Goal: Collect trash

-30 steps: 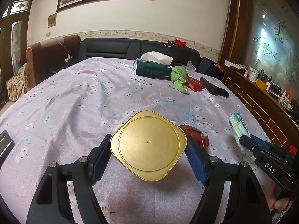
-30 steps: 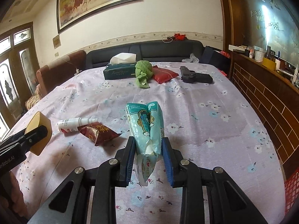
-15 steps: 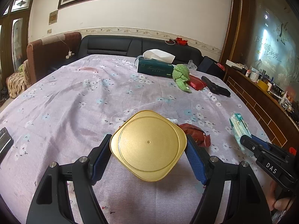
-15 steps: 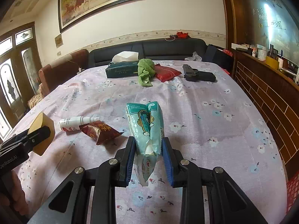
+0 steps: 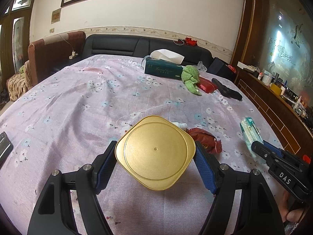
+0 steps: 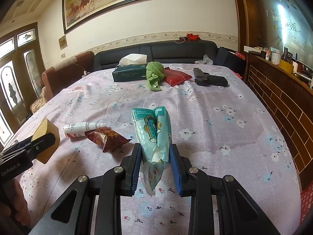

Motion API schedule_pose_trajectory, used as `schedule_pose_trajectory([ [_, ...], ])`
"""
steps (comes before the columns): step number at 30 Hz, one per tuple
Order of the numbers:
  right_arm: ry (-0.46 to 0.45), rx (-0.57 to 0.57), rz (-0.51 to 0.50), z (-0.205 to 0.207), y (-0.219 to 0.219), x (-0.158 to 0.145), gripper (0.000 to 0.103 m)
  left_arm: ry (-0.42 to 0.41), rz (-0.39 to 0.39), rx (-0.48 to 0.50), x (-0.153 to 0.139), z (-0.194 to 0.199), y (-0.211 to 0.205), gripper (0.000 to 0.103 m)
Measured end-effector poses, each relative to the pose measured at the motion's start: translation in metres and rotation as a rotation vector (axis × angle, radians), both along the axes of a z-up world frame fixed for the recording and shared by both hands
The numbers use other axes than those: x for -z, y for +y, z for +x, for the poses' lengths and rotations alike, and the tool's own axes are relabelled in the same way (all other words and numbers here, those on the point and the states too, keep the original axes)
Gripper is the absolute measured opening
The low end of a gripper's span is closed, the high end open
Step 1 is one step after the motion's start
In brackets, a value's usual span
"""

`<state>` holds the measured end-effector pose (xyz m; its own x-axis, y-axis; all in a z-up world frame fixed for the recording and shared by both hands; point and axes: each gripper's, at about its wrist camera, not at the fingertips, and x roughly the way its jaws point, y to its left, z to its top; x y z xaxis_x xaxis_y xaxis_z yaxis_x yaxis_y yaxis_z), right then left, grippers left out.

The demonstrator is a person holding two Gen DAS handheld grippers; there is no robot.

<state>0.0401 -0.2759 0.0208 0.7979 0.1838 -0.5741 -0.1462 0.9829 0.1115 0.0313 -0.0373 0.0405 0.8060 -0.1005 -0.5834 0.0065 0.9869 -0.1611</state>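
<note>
Right wrist view: right tool [image 6: 155, 163] clamped on tissue pack [image 6: 153, 133], left tool [image 5: 155, 163] gripping gold container [image 5: 155, 152], red wrapper [image 6: 108, 138] on table nearer left

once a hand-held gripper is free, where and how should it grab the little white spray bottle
Grip the white bottle across its round body, near the middle, coming straight down from above. It lies on its side on the tablecloth, nozzle pointing right, so the fingers should straddle its width. Stay toward the left end: the red wrapper overlaps the nozzle end, and the nozzle looks too thin to hold well.
</note>
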Motion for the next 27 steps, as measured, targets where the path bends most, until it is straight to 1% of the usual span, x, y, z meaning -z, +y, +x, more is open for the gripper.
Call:
schedule_pose_trajectory([
  [18, 0.002, -0.018, 0.01, -0.0015, 0.0031, 0.0011, 0.031, 0.007, 0.015, 0.002, 0.0003, 0.0003, -0.0025, 0.074],
  [27, -0.013, -0.02, 0.021, -0.0043, 0.0015, -0.0006, 0.031, 0.006, 0.02, -0.002, -0.0003, -0.0014, -0.003, 0.074],
])
